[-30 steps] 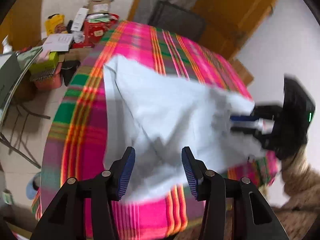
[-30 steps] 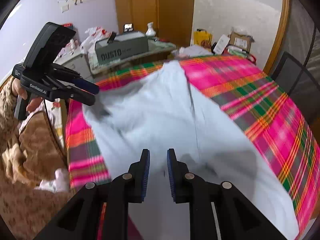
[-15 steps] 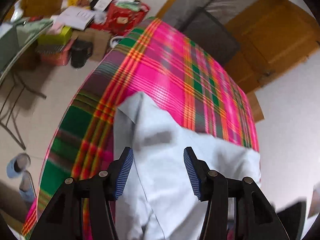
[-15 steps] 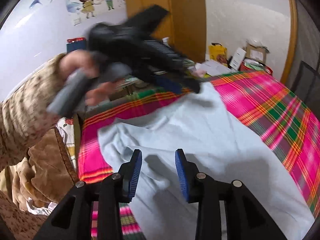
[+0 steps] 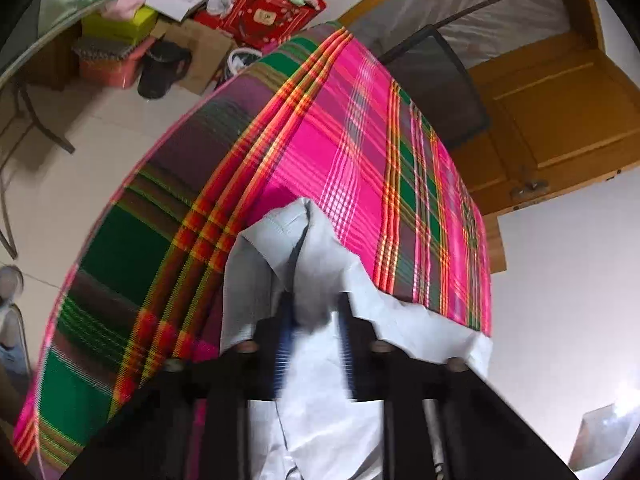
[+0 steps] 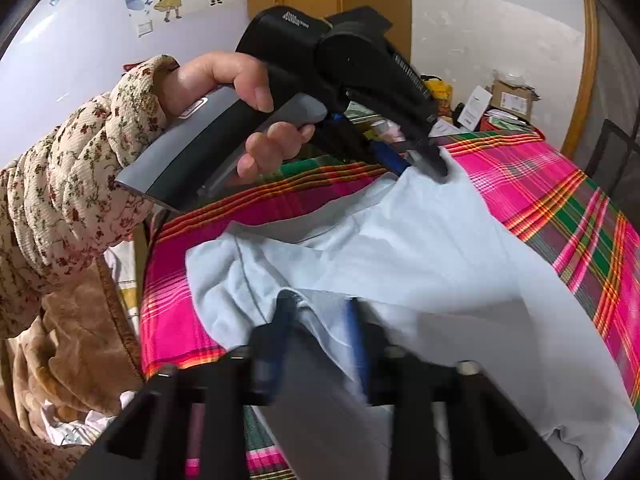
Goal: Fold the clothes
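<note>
A pale blue garment (image 5: 288, 236) lies spread on a table under a pink plaid cloth (image 5: 320, 140). In the left wrist view my left gripper (image 5: 316, 340) is at the garment's corner. Its jaws are closing, with a bunch of the fabric pinched between the blue pads. The right wrist view shows the same gripper (image 6: 416, 160), held by a hand in a floral sleeve (image 6: 80, 152), nipping the garment's far corner (image 6: 420, 240). My right gripper (image 6: 320, 324) sits at the near edge. Its jaws are closing too, on a raised fold of the fabric.
A dark chair (image 5: 436, 80) stands against the far side of the table, with a wooden door (image 5: 560, 100) behind it. Boxes and bags (image 5: 264, 12) crowd the floor past the table's end. A brown blanket (image 6: 72, 340) lies left of the table.
My left gripper swung to the garment's far corner, dropped onto it and drew its jaws together on the cloth. My right gripper opened, then narrowed again on the near edge.
</note>
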{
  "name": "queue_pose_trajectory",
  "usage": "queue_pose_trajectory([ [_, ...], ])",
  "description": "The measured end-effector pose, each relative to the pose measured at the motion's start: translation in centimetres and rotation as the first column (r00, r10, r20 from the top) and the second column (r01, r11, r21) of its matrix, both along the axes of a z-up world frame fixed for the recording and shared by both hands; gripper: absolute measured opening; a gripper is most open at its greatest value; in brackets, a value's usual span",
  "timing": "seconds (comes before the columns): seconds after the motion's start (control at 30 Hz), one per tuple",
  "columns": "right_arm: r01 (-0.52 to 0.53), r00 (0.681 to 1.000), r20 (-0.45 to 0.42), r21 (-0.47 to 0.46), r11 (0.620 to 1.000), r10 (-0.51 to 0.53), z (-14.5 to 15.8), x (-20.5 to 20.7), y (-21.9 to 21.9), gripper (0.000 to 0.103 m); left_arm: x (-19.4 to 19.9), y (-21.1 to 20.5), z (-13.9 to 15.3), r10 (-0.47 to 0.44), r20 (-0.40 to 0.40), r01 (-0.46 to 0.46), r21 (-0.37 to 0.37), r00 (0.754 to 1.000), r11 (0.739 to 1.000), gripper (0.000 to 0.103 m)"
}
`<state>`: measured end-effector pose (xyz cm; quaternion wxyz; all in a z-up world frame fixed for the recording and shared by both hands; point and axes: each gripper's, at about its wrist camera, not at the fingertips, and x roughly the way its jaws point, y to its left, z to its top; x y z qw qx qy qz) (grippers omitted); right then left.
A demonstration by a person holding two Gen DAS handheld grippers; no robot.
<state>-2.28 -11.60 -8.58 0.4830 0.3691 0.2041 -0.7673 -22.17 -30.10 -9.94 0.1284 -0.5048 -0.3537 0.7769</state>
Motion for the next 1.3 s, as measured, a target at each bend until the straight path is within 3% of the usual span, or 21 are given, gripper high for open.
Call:
queue_pose_trajectory([
  [0.03, 0.005, 1.0, 0.012, 0.0, 1.0, -0.005, -0.1, -0.1, 0.0, 0.013, -0.1, 0.1, -0.2, 0.0, 0.004, 0.0, 0.007, 1.0, 1.0, 0.009],
  [0.13, 0.024, 0.999, 0.035, -0.028, 0.999, -0.023, -0.1, -0.4, 0.3, 0.006, 0.2, -0.4, -0.2, 0.021, -0.009, -0.021, 0.03, 1.0, 0.999, 0.006],
  [0.33, 0.02, 0.995, 0.097, -0.104, 0.994, -0.01, 0.4, -0.6, 0.9, 0.006, 1.8, -2.0, 0.7, 0.087, -0.082, -0.085, 0.022, 0.993, 0.996, 0.005],
  [0.6, 0.029, 0.984, 0.179, -0.084, 0.996, -0.013, -1.2, -1.6, 0.4, 0.006, 1.7, -2.0, -0.5, 0.098, -0.051, -0.1, -0.043, 0.994, 0.994, 0.007],
  [0.7, 0.027, 0.984, 0.178, -0.08, 0.996, -0.012, -1.2, -1.7, 0.3, 0.006, 1.7, -1.8, 0.3, 0.086, -0.042, -0.09, -0.092, 0.995, 0.992, 0.012],
  [0.8, 0.028, 0.986, 0.169, -0.08, 0.996, -0.014, -1.3, -1.4, 0.2, 0.006, 1.4, -2.1, 1.7, 0.111, -0.05, -0.117, -0.131, 0.993, 0.984, 0.041],
  [0.83, 0.029, 0.986, 0.167, -0.081, 0.996, -0.015, -1.3, -1.4, 0.2, 0.007, 1.2, -2.2, 2.2, 0.119, -0.058, -0.126, -0.135, 0.991, 0.983, 0.043],
  [0.93, 0.034, 0.986, 0.168, -0.084, 0.996, -0.019, -1.3, -1.1, 0.2, 0.007, 0.1, -1.6, 2.9, 0.098, -0.061, -0.105, -0.131, 0.993, 0.986, 0.045],
  [1.13, 0.039, 0.984, 0.176, -0.091, 0.995, -0.022, -1.3, -1.3, 0.4, 0.008, -2.0, -0.7, 1.8, 0.098, 0.026, -0.092, -0.178, 0.995, 0.98, 0.045],
  [1.3, 0.039, 0.983, 0.184, -0.099, 0.994, -0.02, -1.4, -1.5, 0.5, 0.008, -2.7, -0.5, 2.2, 0.096, 0.012, -0.092, -0.189, 0.995, 0.978, 0.041],
])
